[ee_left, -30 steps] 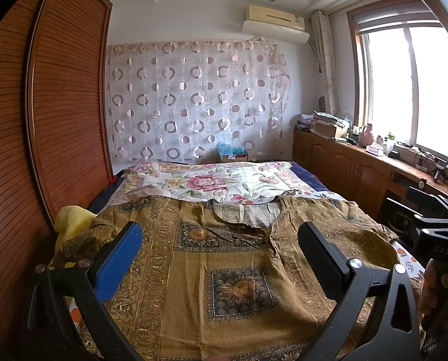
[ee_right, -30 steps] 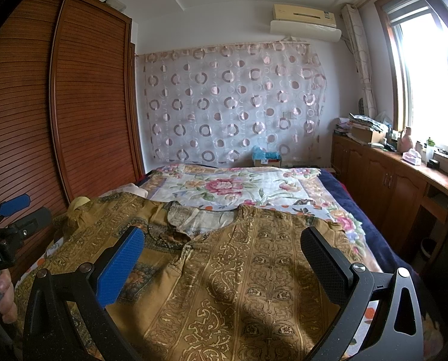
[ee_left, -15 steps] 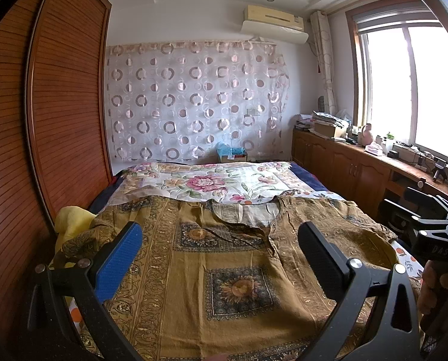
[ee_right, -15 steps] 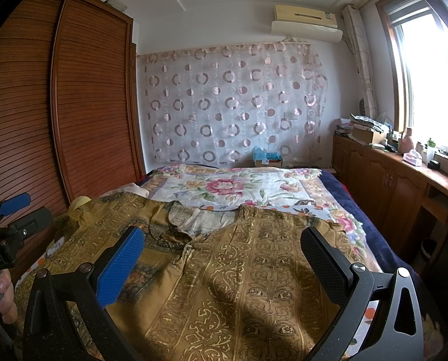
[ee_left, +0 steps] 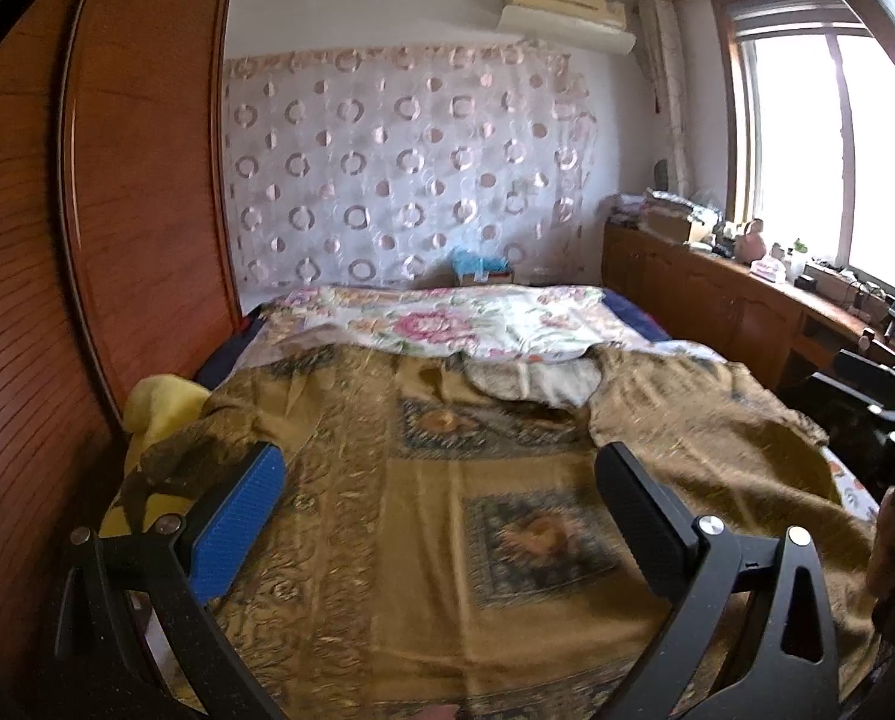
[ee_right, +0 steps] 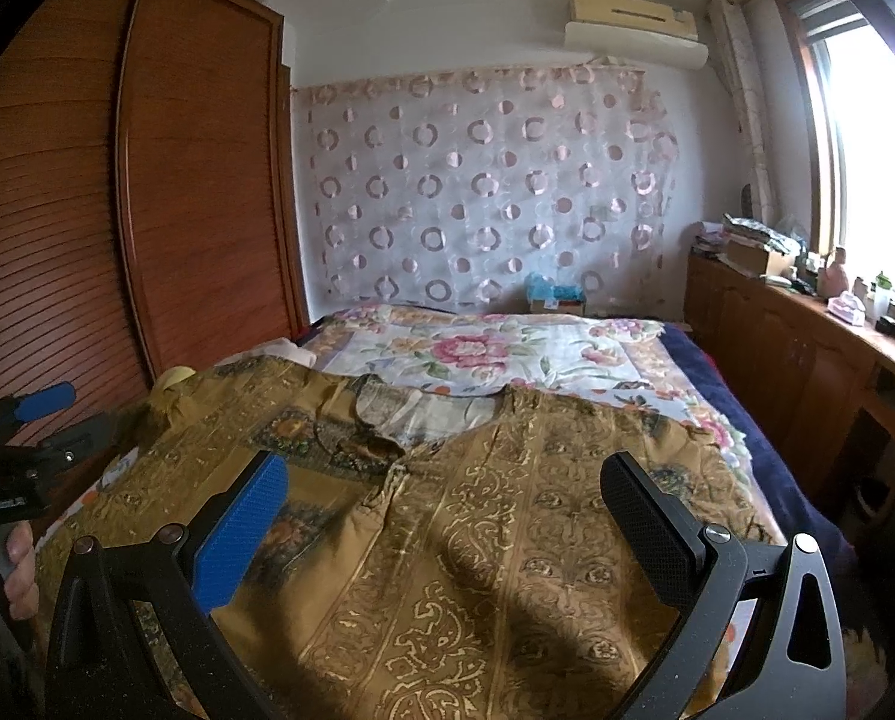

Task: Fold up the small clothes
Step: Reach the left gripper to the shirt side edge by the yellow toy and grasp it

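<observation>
A golden-brown patterned garment [ee_left: 447,480] lies spread flat on the bed, neck opening toward the far end; it also shows in the right wrist view [ee_right: 477,510]. My left gripper [ee_left: 441,504] is open and empty, hovering above the garment's left half. My right gripper [ee_right: 447,510] is open and empty above its right half. The right gripper [ee_left: 885,402] shows at the right edge of the left wrist view. The left gripper [ee_right: 39,420] shows at the left edge of the right wrist view.
A floral bedsheet [ee_left: 447,318] covers the far part of the bed. A wooden wardrobe [ee_left: 87,240] runs along the left. A yellow cloth [ee_left: 159,402] sits by the bed's left edge. A cluttered wooden cabinet [ee_right: 807,348] stands under the window on the right.
Both cameras have tilted slightly, so the garment sits a little lower and closer in view. Both grippers stay open and empty.
</observation>
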Demonstrator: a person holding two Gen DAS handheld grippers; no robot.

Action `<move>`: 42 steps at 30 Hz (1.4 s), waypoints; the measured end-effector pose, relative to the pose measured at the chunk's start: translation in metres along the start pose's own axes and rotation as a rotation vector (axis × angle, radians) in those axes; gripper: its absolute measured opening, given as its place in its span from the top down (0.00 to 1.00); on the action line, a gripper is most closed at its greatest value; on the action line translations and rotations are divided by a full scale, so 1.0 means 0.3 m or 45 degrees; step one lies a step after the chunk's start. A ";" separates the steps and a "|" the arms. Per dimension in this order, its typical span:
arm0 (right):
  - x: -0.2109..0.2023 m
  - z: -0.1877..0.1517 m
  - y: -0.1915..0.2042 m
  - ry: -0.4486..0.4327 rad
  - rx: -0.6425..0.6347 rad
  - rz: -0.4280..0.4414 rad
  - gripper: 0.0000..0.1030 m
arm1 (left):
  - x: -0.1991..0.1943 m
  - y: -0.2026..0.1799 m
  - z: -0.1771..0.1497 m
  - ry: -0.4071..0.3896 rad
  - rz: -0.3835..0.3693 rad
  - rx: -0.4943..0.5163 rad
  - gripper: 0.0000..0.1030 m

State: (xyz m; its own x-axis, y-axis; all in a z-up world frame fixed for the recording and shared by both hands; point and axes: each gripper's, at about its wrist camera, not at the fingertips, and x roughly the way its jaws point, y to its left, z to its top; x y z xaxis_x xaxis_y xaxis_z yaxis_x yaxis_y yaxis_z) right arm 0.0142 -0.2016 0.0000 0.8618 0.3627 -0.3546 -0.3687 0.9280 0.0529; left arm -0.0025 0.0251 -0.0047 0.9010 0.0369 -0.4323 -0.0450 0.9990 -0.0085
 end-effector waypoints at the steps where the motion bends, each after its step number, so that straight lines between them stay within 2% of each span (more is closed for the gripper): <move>1: 0.004 0.001 -0.001 0.007 0.000 0.001 0.00 | 0.008 0.016 -0.007 0.012 0.005 -0.007 0.00; 10: 0.055 0.008 0.012 0.065 -0.030 0.011 0.00 | 0.069 0.146 -0.071 0.081 0.051 -0.034 0.00; 21: 0.121 -0.005 0.020 0.173 -0.040 0.056 0.00 | 0.126 0.282 -0.121 0.197 -0.016 -0.049 0.00; 25: 0.142 -0.002 0.032 0.207 -0.074 0.071 0.00 | 0.168 0.346 -0.132 0.272 0.008 -0.027 0.00; 30: 0.173 0.003 0.055 0.238 -0.112 0.107 0.00 | 0.227 0.430 -0.143 0.347 0.111 -0.003 0.00; 36: 0.203 0.021 0.104 0.282 -0.178 0.182 0.00 | 0.311 0.532 -0.125 0.399 0.091 -0.014 0.00; 39: 0.205 0.038 0.128 0.282 -0.217 0.214 0.00 | 0.354 0.568 -0.112 0.421 0.079 -0.010 0.06; 42: 0.199 0.047 0.137 0.285 -0.235 0.239 0.00 | 0.415 0.608 -0.098 0.462 0.125 -0.003 0.15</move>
State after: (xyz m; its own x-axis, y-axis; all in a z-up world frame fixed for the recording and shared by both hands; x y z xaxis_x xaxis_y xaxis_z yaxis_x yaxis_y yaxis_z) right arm 0.0552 -0.1407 -0.0059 0.6827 0.4789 -0.5519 -0.5880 0.8085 -0.0258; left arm 0.0887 0.2110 -0.0866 0.6807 0.1201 -0.7227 -0.1249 0.9911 0.0471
